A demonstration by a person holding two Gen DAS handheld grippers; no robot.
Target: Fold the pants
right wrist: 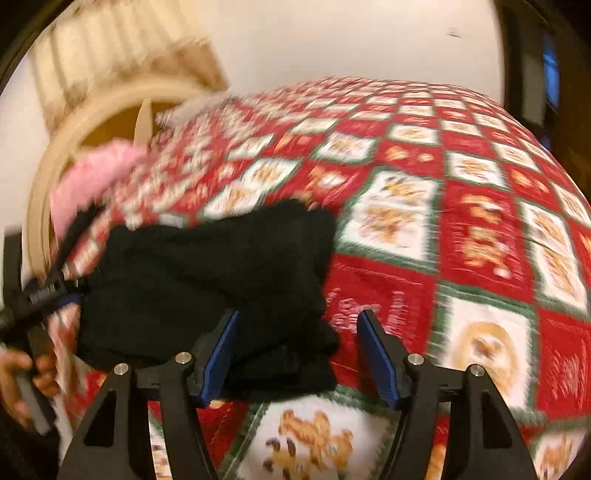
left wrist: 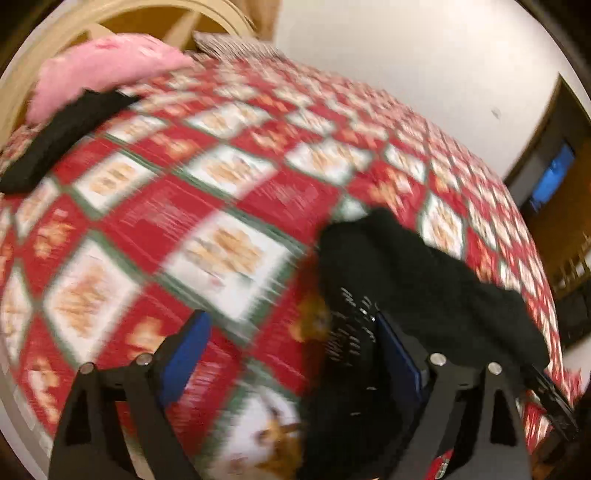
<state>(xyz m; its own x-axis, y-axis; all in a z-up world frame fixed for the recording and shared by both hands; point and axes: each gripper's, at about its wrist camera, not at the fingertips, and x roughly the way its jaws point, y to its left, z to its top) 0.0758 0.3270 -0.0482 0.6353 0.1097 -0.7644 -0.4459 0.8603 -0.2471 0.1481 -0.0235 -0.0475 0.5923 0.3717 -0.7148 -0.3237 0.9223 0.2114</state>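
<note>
Right wrist view, nearest first: your right gripper point(right wrist: 297, 350) has its fingers point(right wrist: 221, 350) spread wide and holds nothing. The black pants point(right wrist: 207, 280) lie in a folded bundle on the bed's red patchwork quilt point(right wrist: 480, 240), their near edge reaching between the two pads and the bulk spreading ahead and left of the left-hand finger. Beyond that finger, at the far left, a hand point(right wrist: 22, 373) holds your left gripper point(right wrist: 55, 288) against the bundle's side.

Left wrist view: the left gripper point(left wrist: 291, 354) also stands spread, gripping nothing, with the pants point(left wrist: 424, 288) draped over and past its right-hand finger point(left wrist: 397, 354). Farther ahead of the left-hand finger lie another dark cloth item point(left wrist: 62, 136) and a pink pillow point(left wrist: 103, 70), by the headboard point(left wrist: 122, 11) (heavy motion blur hides the detail).

The bundle looks largely folded, so the work in hand is probably a final tuck or squaring. To do it well, slow both hands, bring each pair of fingers onto a full stack of layers at an outer edge, close firmly, and keep the edges aligned; a pinch on the top layer alone would likely pull the fold open.
</note>
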